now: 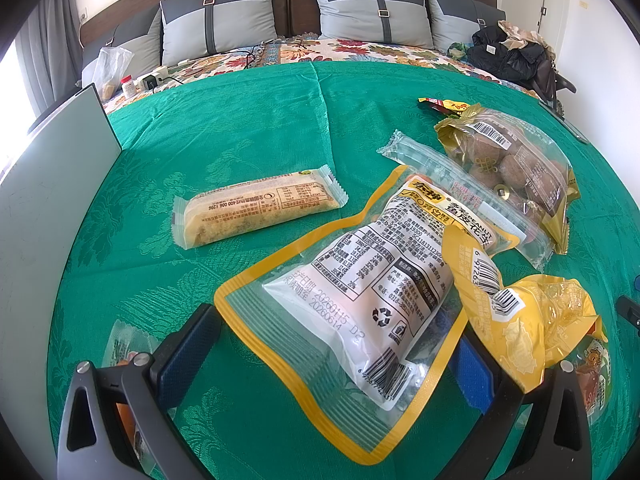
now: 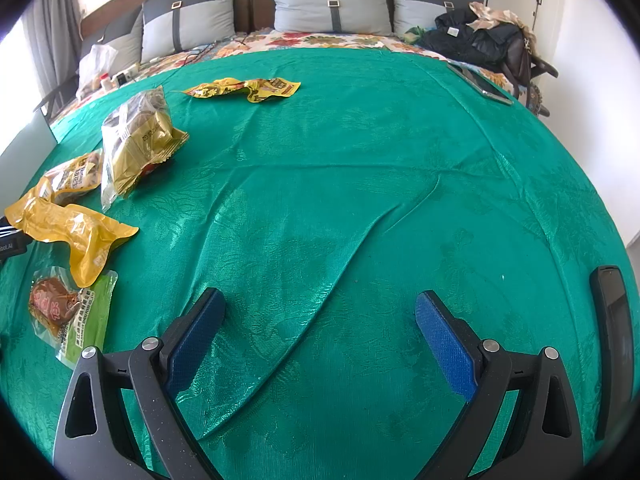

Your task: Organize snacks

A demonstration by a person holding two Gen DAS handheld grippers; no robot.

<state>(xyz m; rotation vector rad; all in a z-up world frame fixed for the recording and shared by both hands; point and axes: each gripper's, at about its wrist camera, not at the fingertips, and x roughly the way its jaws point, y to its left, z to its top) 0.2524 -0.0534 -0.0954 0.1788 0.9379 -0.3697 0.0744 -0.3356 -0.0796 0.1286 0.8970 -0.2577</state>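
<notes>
In the left wrist view my left gripper [image 1: 336, 344] is open, its blue pads on either side of the near end of a yellow-edged peanut bag [image 1: 360, 280]. A crumpled yellow bag [image 1: 528, 320] lies over the right finger. A cake bar [image 1: 256, 208], a clear long pack [image 1: 460, 184] and a bag of brown balls [image 1: 516, 160] lie beyond. My right gripper [image 2: 320, 328] is open and empty over bare green cloth [image 2: 360, 200]. In the right wrist view the crumpled yellow bag [image 2: 72, 232], a green pack [image 2: 72, 316], the ball bag [image 2: 136, 140] and a flat yellow wrapper [image 2: 248, 88] lie at left.
A white box wall [image 1: 52, 184] stands at the left. A dark remote [image 2: 612, 344] lies at the right edge. Pillows [image 1: 224, 16], a plastic bag with bottles [image 1: 112, 68], dark clothes [image 1: 512, 56] and a phone [image 2: 480, 84] sit at the far side.
</notes>
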